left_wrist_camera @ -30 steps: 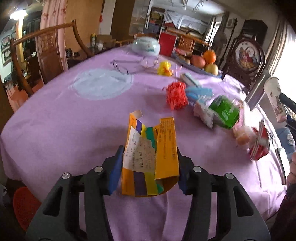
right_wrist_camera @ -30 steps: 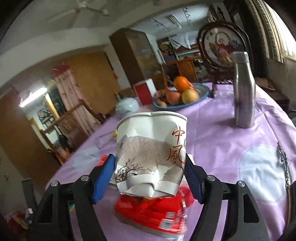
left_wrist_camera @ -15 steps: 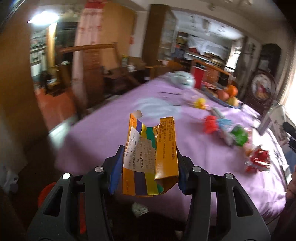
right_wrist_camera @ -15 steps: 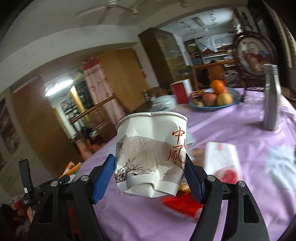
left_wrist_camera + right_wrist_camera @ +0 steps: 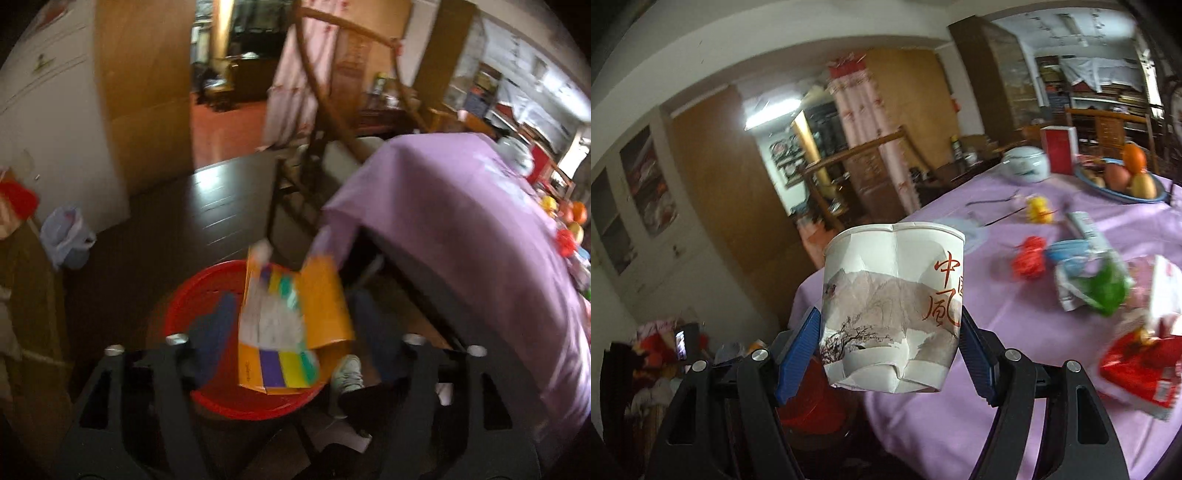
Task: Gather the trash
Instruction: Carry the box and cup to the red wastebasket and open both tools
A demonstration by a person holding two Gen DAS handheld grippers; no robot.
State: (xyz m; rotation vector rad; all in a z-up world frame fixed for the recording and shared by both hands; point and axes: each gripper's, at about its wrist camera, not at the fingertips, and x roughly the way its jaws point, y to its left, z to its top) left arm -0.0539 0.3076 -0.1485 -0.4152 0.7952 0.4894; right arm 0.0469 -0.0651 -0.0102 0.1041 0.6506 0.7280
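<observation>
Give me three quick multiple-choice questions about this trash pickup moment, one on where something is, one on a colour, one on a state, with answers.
1. Where is the orange carton in the left wrist view?
A. above the red bin
B. flat on the table
C. on the chair seat

2. What colour is the tablecloth?
A. green
B. purple
C. white

3. How is the paper cup held in the right gripper?
A. lying loose on the table
B. dropped on the floor
C. clamped between the blue pads, its wall creased

Answers: 1 A, the bin's rim shows around and behind the carton, while the left gripper jaws are opening. 2 B, purple cloth covers the table. 3 C, both pads press its sides.
</observation>
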